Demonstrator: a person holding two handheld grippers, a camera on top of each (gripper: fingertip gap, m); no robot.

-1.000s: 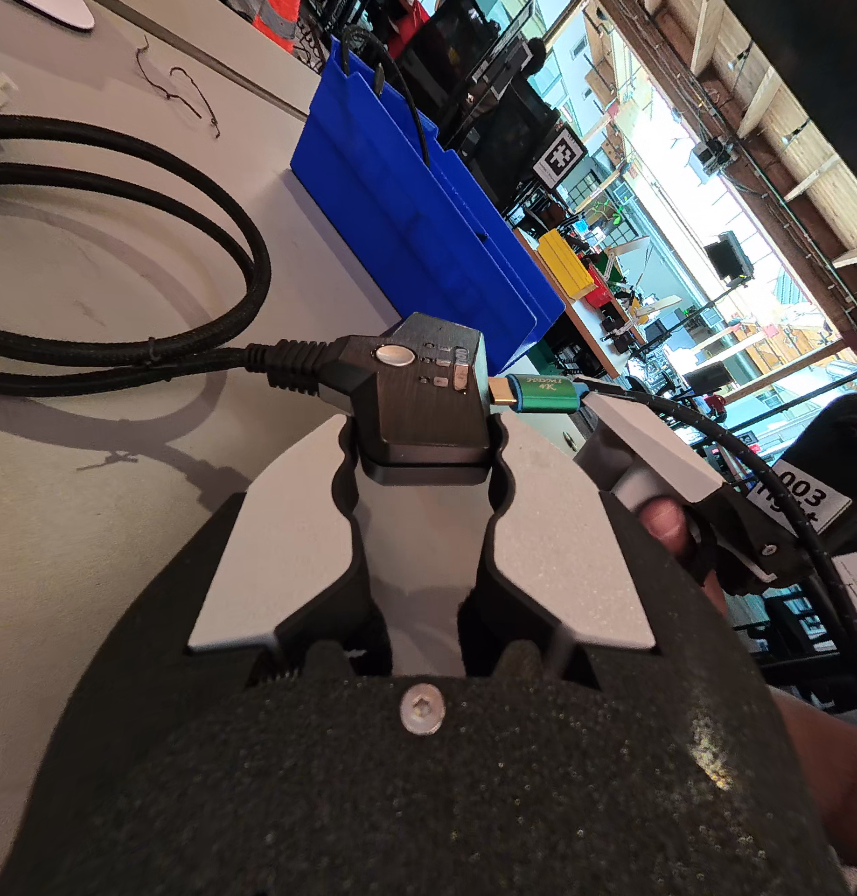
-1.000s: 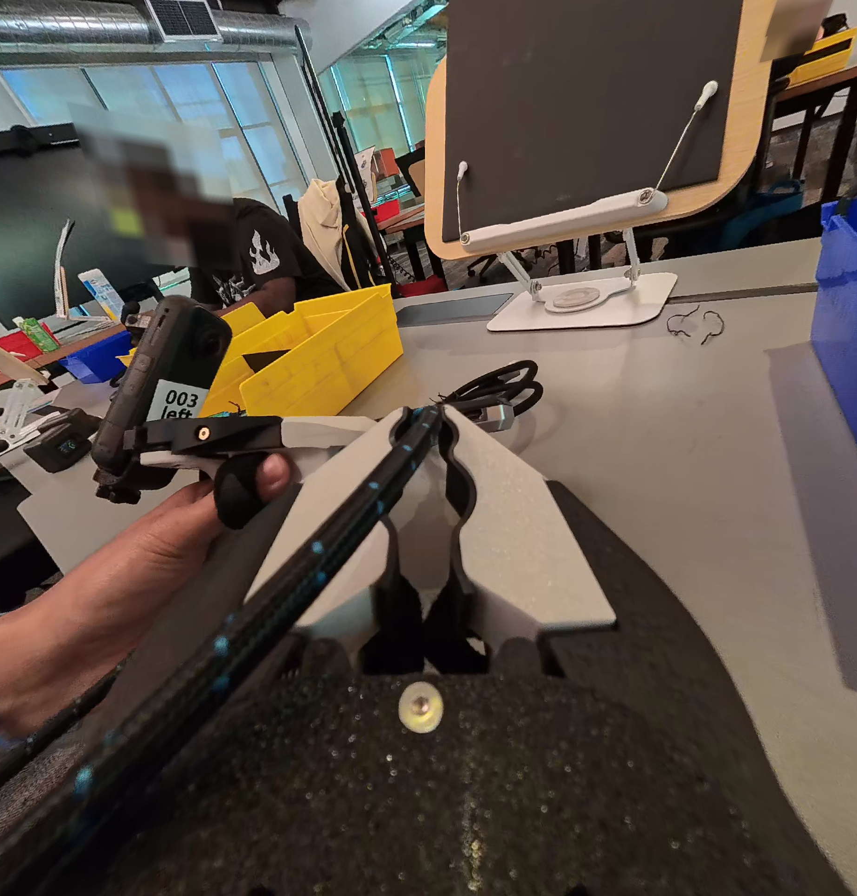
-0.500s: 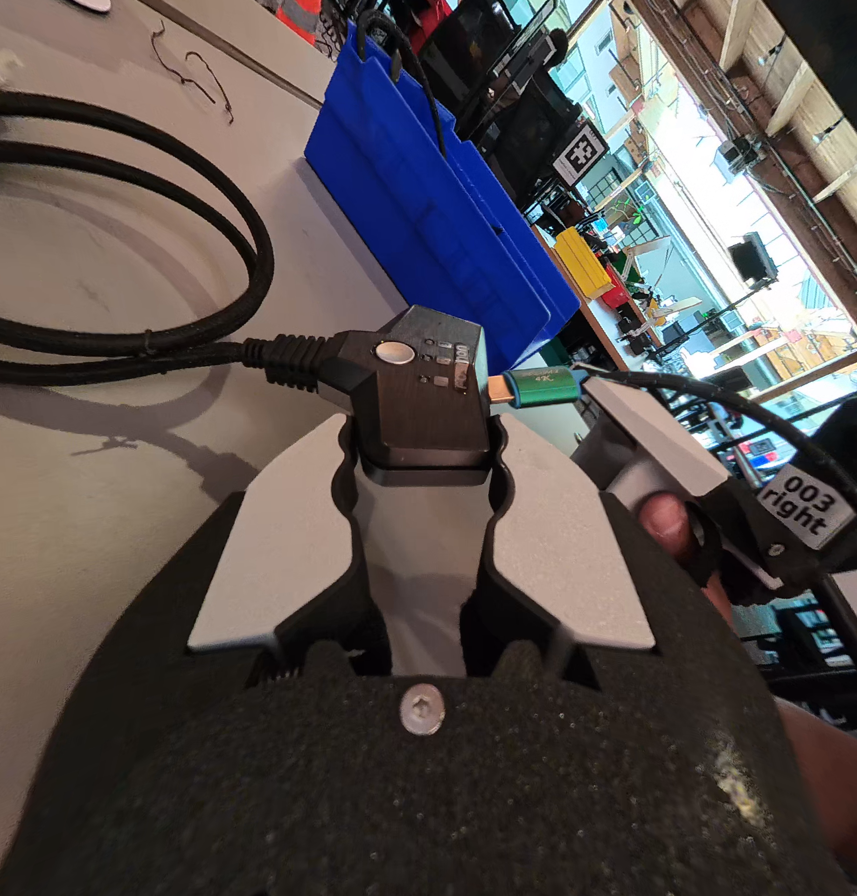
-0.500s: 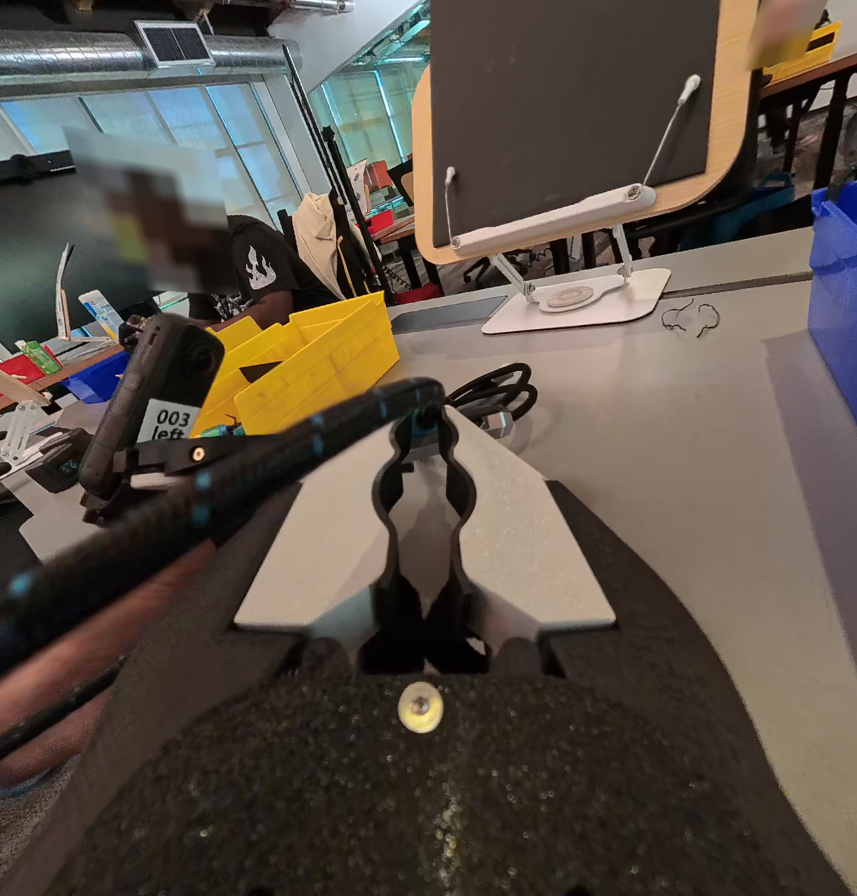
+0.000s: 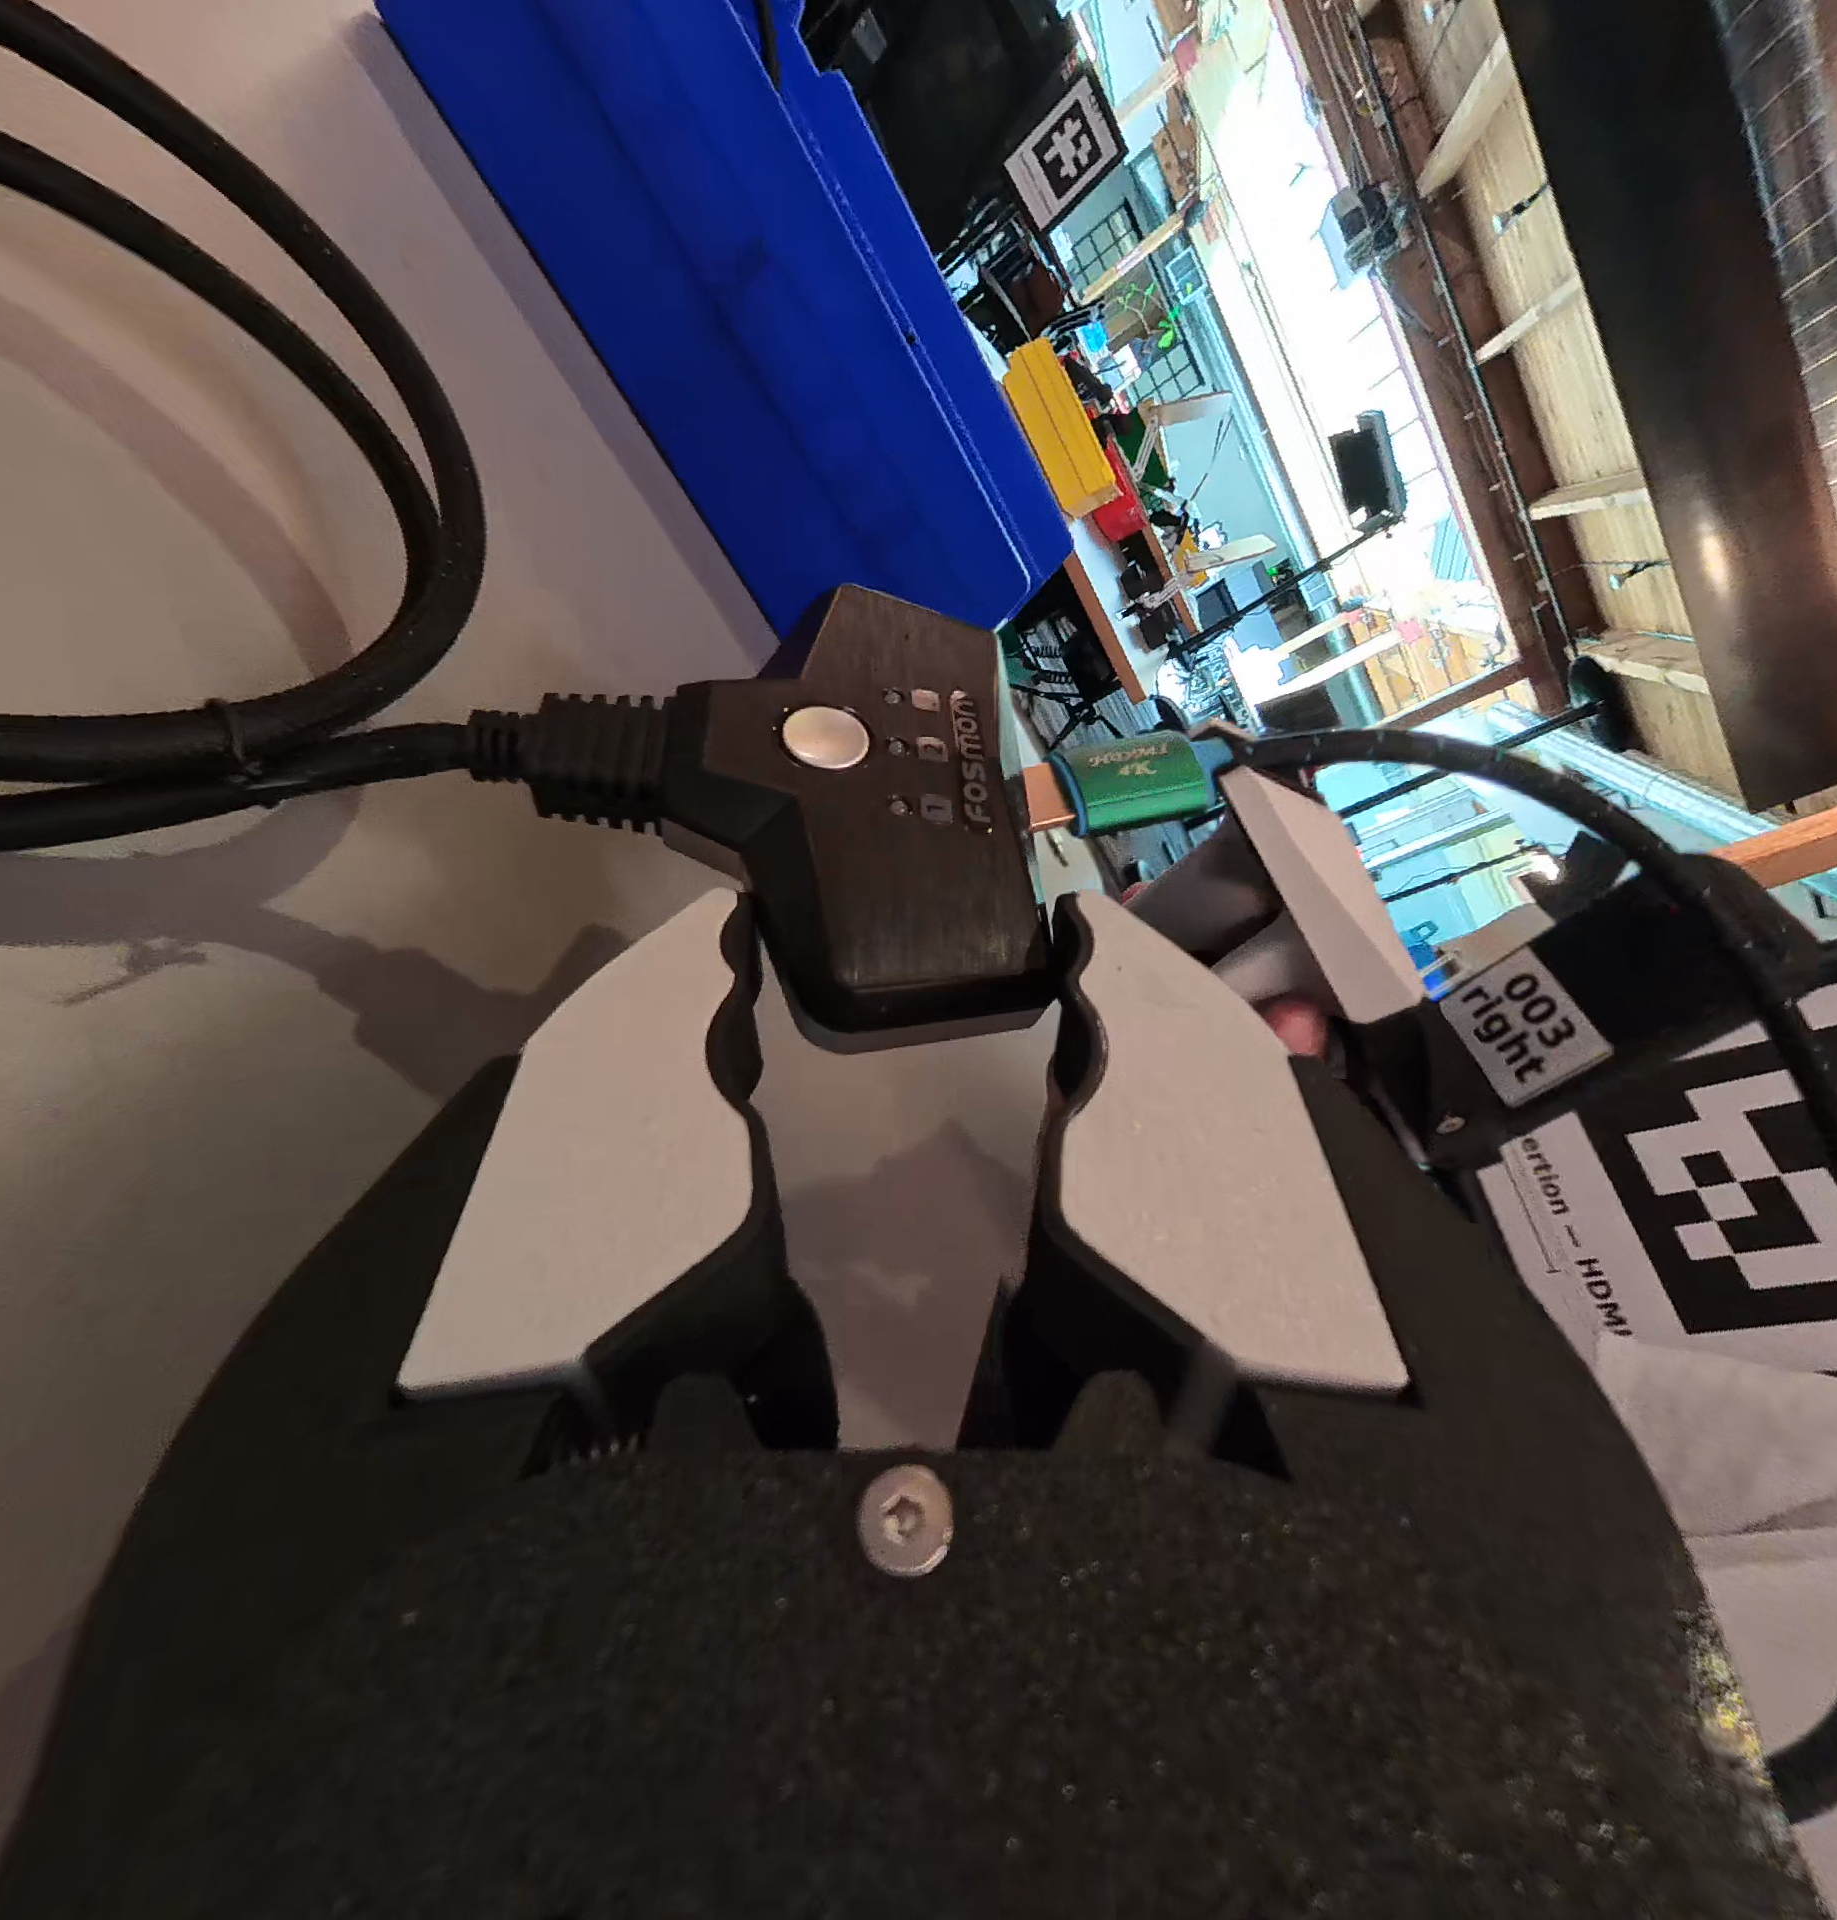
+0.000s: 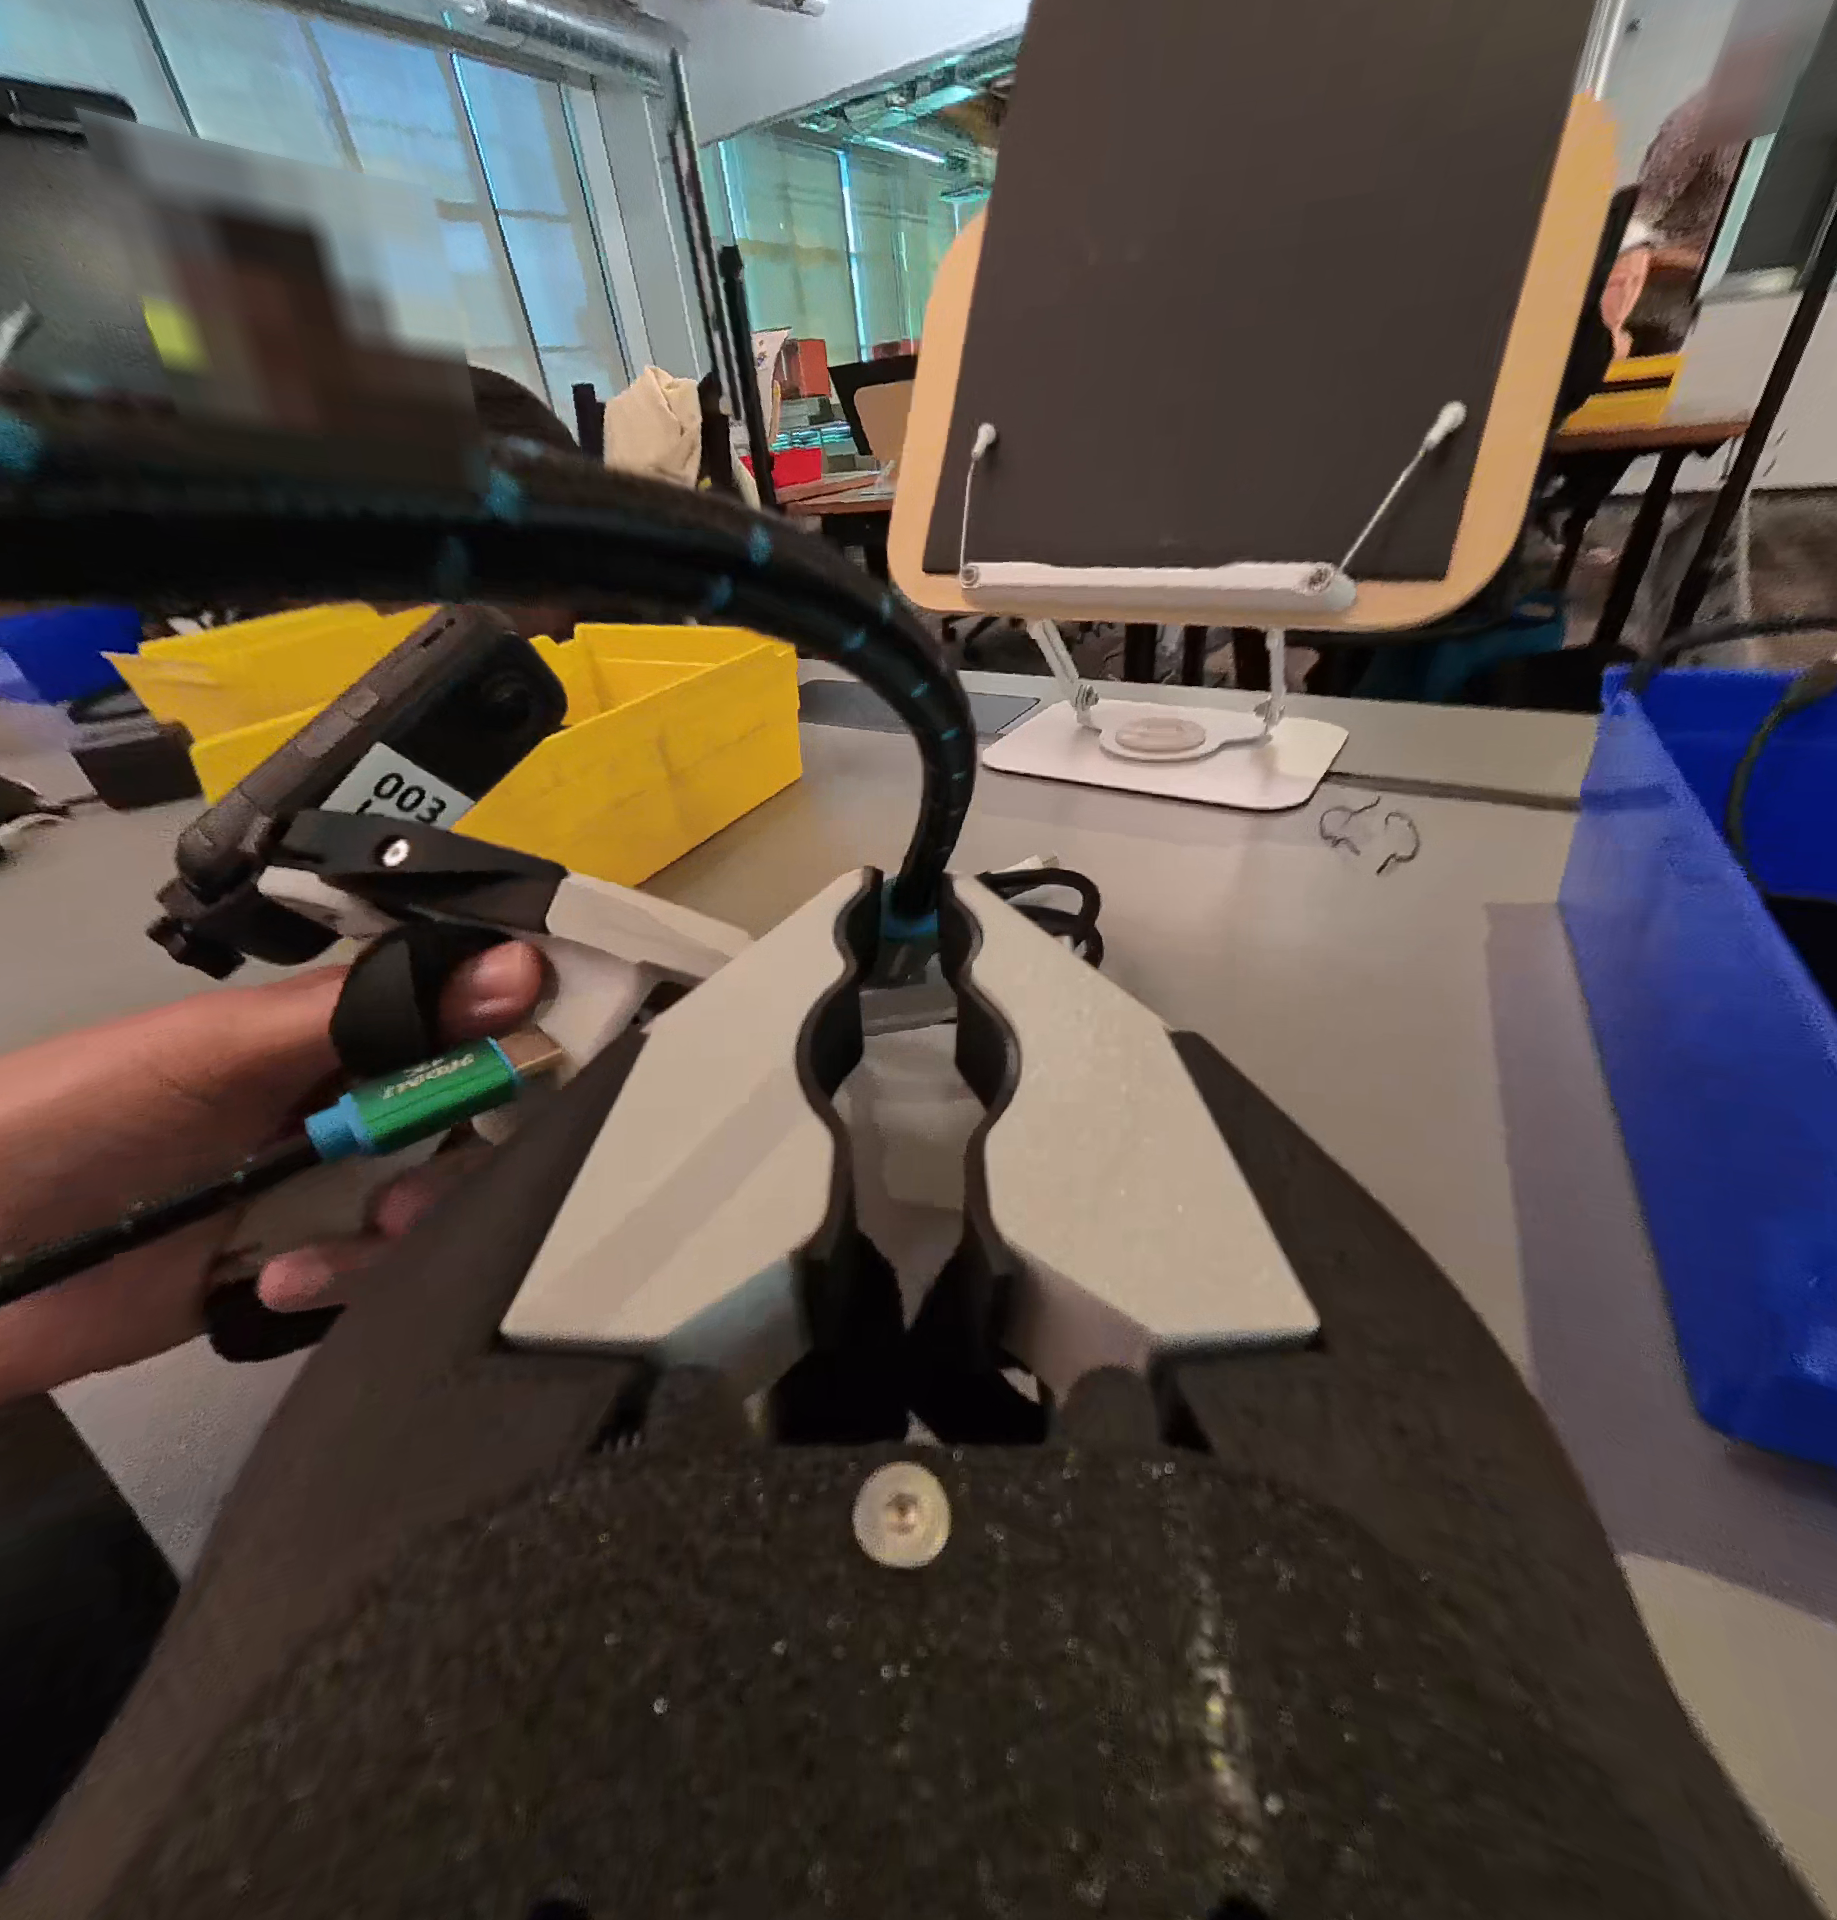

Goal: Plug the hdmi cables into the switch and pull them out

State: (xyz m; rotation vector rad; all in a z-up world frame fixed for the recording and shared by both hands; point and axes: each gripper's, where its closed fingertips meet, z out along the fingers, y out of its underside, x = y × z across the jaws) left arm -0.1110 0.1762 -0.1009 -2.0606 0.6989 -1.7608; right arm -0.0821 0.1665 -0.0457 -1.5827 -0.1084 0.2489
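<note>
My left gripper [image 5: 898, 920] is shut on the lower end of a black HDMI switch [image 5: 893, 800], whose fixed black cable [image 5: 270, 748] leaves to the left. A green HDMI plug [image 5: 1137, 779] points at the switch's right side with its gold tip at the edge; I cannot tell whether it is in a port. My right gripper [image 6: 906, 904] is shut on that plug's blue collar [image 6: 909, 925], and its braided cable [image 6: 872, 644] arches up and left. The right gripper also shows in the left wrist view [image 5: 1246, 805]. A second green plug [image 6: 426, 1101] hangs free by the hand holding the left gripper [image 6: 685, 940].
A blue bin [image 5: 748, 291] stands just behind the switch and shows at the right in the right wrist view [image 6: 1724, 1039]. A yellow bin [image 6: 602, 748] and a dark board on a white stand [image 6: 1205, 364] stand farther back. A marker sheet [image 5: 1724, 1195] lies at the right.
The held cable has swung from lying along my right gripper's left finger to arching upward. The free green plug has come into view. The left gripper still holds the switch.
</note>
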